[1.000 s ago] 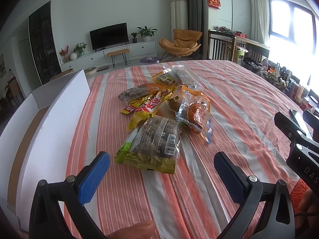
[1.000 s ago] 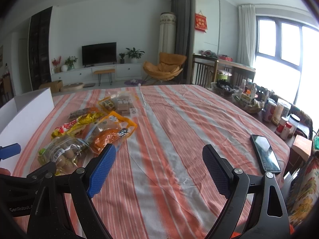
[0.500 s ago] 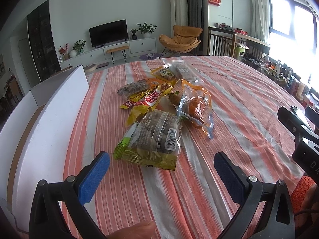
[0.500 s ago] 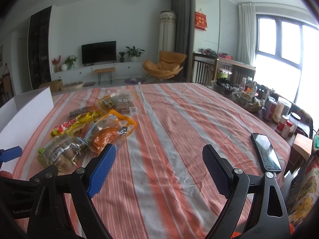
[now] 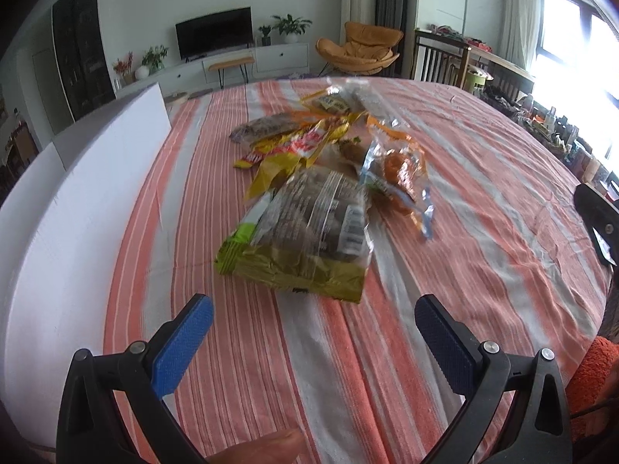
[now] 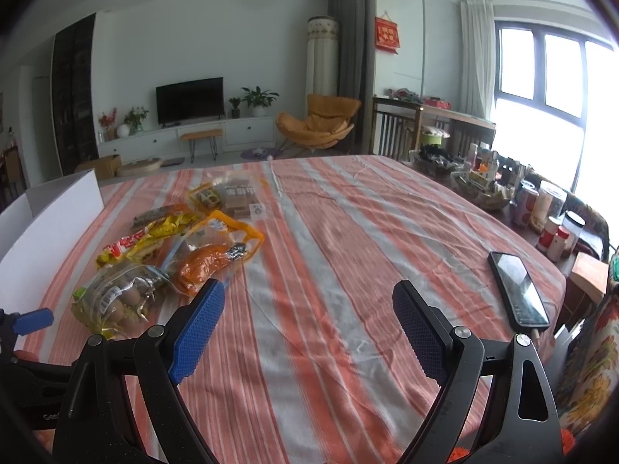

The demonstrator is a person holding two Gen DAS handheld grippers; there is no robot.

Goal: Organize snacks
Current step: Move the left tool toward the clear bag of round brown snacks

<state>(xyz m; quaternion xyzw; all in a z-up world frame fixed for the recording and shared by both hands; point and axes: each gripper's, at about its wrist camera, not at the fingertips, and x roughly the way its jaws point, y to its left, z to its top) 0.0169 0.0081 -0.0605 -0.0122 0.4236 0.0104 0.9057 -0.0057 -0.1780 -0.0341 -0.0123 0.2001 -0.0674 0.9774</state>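
Note:
Several snack packs lie in a pile on the striped tablecloth. Nearest my left gripper is a green and clear bag of brown round snacks; it also shows in the right wrist view. Behind it lie an orange-trimmed clear pack, a yellow and red pack and further packs. The left gripper is open and empty, just short of the green bag. My right gripper is open and empty over bare cloth, right of the pile. A white open box stands at the left.
A black phone lies near the table's right edge. Jars and baskets crowd a side surface beyond that edge. The right gripper's black frame shows at the right of the left wrist view.
My left gripper has moved forward towards the green bag, which now looks larger and closer. The right gripper has shifted slightly. Both stay open.

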